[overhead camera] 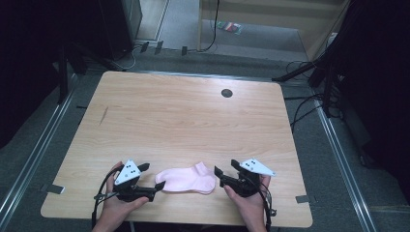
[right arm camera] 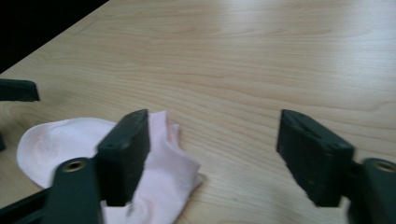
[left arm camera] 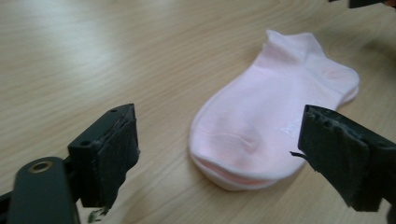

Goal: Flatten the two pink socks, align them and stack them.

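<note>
Pink sock (overhead camera: 187, 181) lying flat near table (overhead camera: 183, 121) front edge, between both grippers. Left gripper (overhead camera: 153, 181) hovering at toe, jaws apart. Right gripper (overhead camera: 223, 173) hovering at heel, jaws apart.

Overhead plus two close sock (overhead camera: 187, 181) views

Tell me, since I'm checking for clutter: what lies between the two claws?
The pink sock lies flat on the table between the left claw and right claw, as the high view shows; nothing else.
</note>
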Tool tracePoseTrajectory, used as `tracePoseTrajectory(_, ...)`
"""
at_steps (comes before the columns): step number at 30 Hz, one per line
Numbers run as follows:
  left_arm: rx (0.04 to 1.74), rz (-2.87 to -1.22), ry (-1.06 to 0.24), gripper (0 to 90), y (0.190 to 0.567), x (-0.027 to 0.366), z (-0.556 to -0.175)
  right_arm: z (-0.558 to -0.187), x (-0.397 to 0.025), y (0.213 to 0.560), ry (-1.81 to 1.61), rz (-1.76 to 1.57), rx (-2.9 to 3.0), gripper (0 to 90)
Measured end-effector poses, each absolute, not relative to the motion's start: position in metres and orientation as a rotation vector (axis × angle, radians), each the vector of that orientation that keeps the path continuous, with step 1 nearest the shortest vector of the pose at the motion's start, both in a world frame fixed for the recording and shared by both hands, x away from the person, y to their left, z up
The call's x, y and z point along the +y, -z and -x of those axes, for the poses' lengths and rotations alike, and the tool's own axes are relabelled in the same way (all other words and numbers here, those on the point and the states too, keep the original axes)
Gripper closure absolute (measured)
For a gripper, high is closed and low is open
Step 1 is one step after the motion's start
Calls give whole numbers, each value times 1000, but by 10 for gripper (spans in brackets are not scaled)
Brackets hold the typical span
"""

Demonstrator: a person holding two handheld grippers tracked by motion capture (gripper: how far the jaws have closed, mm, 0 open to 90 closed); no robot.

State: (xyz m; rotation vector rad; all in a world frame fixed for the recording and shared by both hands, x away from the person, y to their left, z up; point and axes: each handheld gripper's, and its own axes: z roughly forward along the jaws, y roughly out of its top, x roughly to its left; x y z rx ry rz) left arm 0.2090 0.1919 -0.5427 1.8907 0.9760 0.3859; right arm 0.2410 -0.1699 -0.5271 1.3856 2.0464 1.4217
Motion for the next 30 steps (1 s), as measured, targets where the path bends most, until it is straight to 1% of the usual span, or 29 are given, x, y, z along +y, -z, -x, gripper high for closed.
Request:
tracePoseTrajectory(1, 982, -1885, -389, 86, 542, 195, -209, -241, -173, 525, -1410, -1387, 2043, 176)
tracePoseTrajectory(6, 1049, -1851, -401, 78, 544, 212, -214, -242, -190, 516, -1418, -1344, 2015, 132)
tracePoseTrajectory(8, 1070, -1846, -419, 78, 544, 220, -216, -242, -195, 514, -1389, -1350, 1988, 130)
tracePoseTrajectory(14, 1158, -1758, -435, 78, 544, 252, -222, -248, -217, 518, -1384, -1423, 1939, 128)
tracePoseTrajectory(15, 1158, -1758, -435, 78, 544, 252, -222, -249, -219, 519, -1377, -1432, 1930, 128)
tracePoseTrajectory(16, 1198, -1720, -443, 78, 544, 263, -224, -249, -223, 520, -1371, -1446, 1920, 129)
tracePoseTrajectory(18, 1220, -1708, -454, 78, 545, 270, -224, -250, -228, 521, -1365, -1459, 1909, 128)
tracePoseTrajectory(30, 1291, -1721, -517, 78, 547, 302, -217, -247, -261, 528, -1313, -1494, 1872, 129)
